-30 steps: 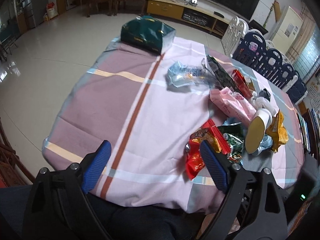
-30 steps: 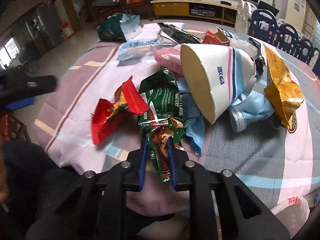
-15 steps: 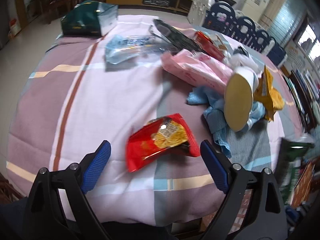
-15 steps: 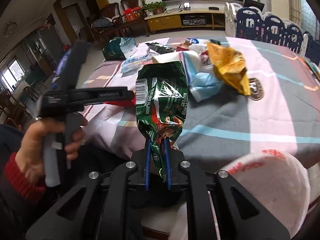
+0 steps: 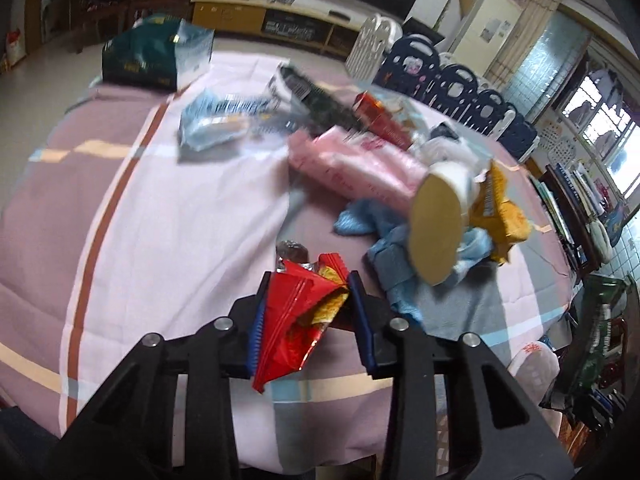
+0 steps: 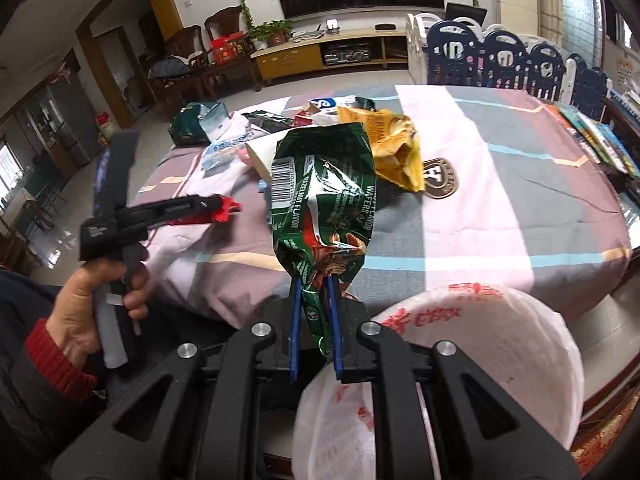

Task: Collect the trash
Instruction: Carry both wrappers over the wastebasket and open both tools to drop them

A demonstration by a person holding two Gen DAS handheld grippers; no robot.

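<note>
My left gripper (image 5: 308, 284) is shut on a crumpled red snack wrapper (image 5: 298, 320) at the near edge of the table (image 5: 168, 216). It also shows from the side in the right wrist view (image 6: 224, 206), with the wrapper's red tip in its jaws. My right gripper (image 6: 314, 280) is shut on a green hazelnut wafer bag (image 6: 324, 196), held upright over a white plastic bag (image 6: 460, 364) beside the table. More trash lies on the table: a pink pack (image 5: 356, 168), a paper cup (image 5: 438, 224), a yellow chip bag (image 5: 498, 212), blue cloth (image 5: 394, 276).
A dark green box (image 5: 156, 56) stands at the table's far left. A light blue packet (image 5: 216, 120) and dark wrappers (image 5: 320, 100) lie further back. Blue and white play fencing (image 5: 452, 80) stands behind the table. A round badge (image 6: 440, 178) lies on the cloth.
My left gripper has closed on the red wrapper, which lay open between its jaws. My right gripper has carried the green bag further over the white plastic bag.
</note>
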